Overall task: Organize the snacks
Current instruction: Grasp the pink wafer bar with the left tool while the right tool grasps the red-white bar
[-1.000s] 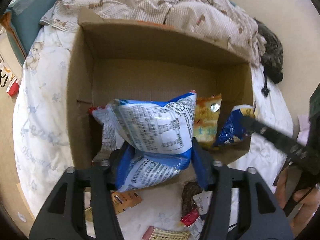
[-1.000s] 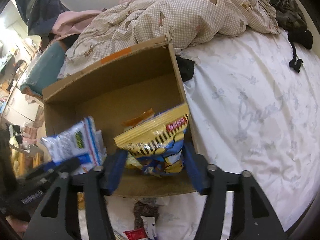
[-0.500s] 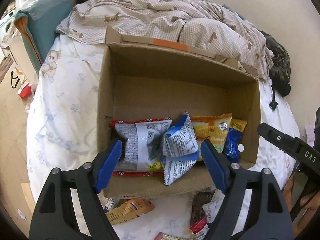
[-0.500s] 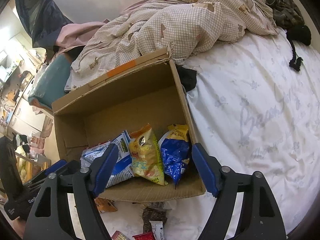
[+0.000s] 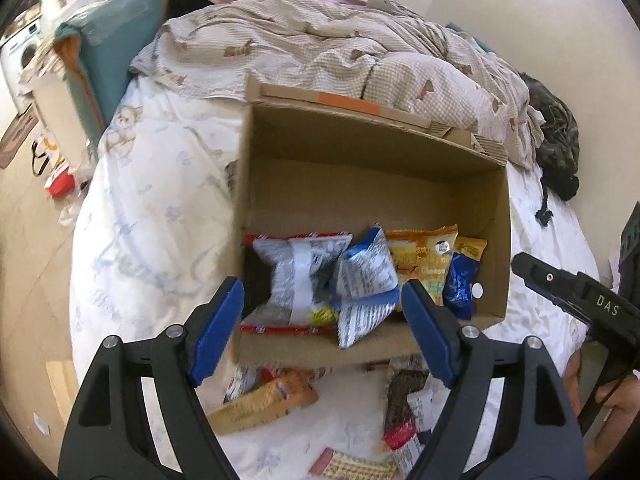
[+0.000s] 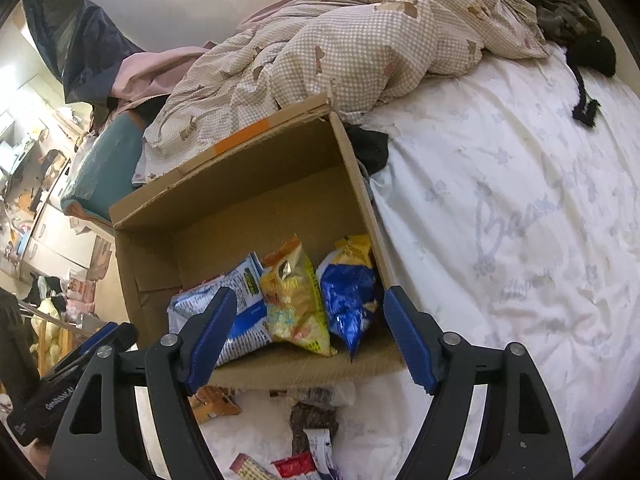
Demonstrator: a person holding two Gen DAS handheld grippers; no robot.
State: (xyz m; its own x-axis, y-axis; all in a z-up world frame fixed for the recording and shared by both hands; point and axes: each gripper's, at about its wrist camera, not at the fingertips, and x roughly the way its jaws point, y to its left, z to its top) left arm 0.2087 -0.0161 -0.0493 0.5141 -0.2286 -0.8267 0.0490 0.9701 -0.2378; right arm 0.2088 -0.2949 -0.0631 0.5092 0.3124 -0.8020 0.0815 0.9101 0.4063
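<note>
**Snack box: four bags in, loose packets outside**

My left gripper (image 5: 322, 322) and right gripper (image 6: 310, 326) both stand wide with nothing between the pads. The cardboard box (image 5: 372, 168) sits on the bed sheet (image 6: 500, 208). Along its near wall lie a red-edged bag (image 5: 298, 280), a blue-and-white bag (image 5: 366, 284), an orange bag (image 5: 420, 260) and a dark blue bag (image 5: 460, 284); their lower ends are hidden by that wall. Loose packets (image 5: 264, 400) before the box are blurred and partly covered by my fingers. A checked duvet (image 6: 360, 48) crowds the far wall.
</note>
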